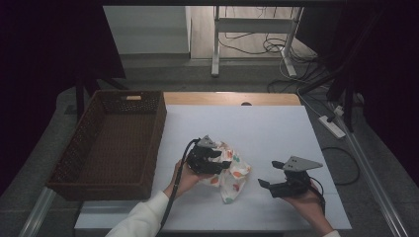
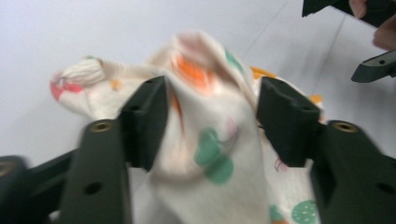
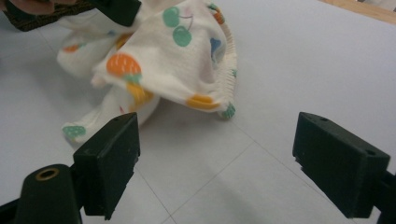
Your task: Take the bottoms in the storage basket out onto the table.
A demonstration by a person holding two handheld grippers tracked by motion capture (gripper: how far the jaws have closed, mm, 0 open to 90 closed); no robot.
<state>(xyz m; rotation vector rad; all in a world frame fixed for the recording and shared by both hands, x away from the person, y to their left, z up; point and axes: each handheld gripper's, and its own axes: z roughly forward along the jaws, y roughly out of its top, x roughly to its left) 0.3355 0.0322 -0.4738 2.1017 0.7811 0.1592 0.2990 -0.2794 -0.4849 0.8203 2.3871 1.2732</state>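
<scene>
A cream baby garment (image 1: 233, 174) printed with coloured fruit lies bunched on the white table (image 1: 267, 128). My left gripper (image 1: 221, 161) is over its left part. In the left gripper view, the garment (image 2: 210, 140) bulges up between the jaws of the left gripper (image 2: 211, 112), which stand apart without pinching it. My right gripper (image 1: 267, 173) hovers to the right of the garment, wide open and empty. In the right gripper view, the garment (image 3: 159, 51) lies beyond the right gripper (image 3: 215, 140), clear of both jaws.
A dark woven basket (image 1: 159, 129) stands on the table's left side, empty. Bare wood shows at the table's far edge (image 1: 232, 98). Cables and a power strip (image 1: 332, 126) lie on the floor to the right.
</scene>
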